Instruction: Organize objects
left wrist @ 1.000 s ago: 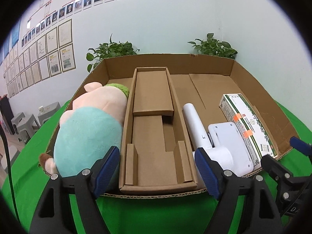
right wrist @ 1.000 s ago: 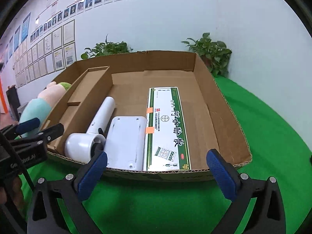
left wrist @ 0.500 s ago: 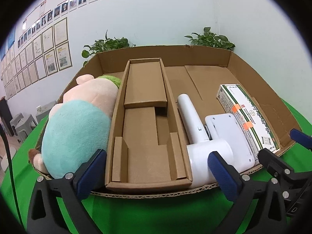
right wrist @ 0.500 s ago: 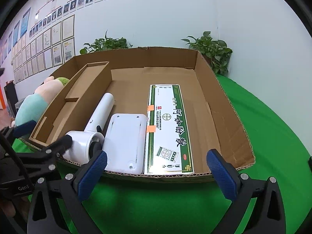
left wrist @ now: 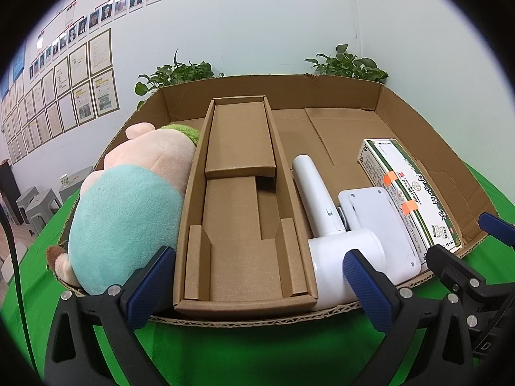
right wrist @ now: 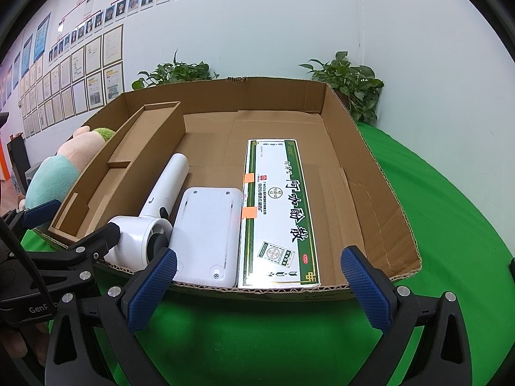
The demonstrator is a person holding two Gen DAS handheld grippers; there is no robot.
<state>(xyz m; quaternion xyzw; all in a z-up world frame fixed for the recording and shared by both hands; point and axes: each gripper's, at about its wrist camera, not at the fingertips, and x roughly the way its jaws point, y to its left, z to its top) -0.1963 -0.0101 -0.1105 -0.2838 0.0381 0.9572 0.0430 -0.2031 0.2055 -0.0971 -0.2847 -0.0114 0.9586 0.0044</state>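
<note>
A shallow cardboard box [left wrist: 418, 122] [right wrist: 379, 173] lies on a green cloth. In it, left to right: a plush toy [left wrist: 128, 206] [right wrist: 54, 173], a narrow cardboard insert [left wrist: 241, 206] [right wrist: 122, 167], a white hair dryer [left wrist: 325, 222] [right wrist: 154, 206], a flat white device [left wrist: 376, 212] [right wrist: 209, 228] and a green-and-white medicine carton [left wrist: 408, 193] [right wrist: 280, 209]. My left gripper [left wrist: 259, 284] is open and empty at the box's front edge, before the insert. My right gripper [right wrist: 257, 284] is open and empty at the front edge, before the carton.
The green cloth [right wrist: 450, 225] covers the table around the box. Two potted plants [left wrist: 347, 64] [left wrist: 177, 74] stand behind the box against a white wall. Grey stools [left wrist: 35, 199] stand at the far left. The left gripper shows at the right wrist view's left edge [right wrist: 64, 234].
The left gripper's jaws have opened wider and it has shifted slightly, so the box sits lower and nearer in view. The right gripper has barely moved and stays open.
</note>
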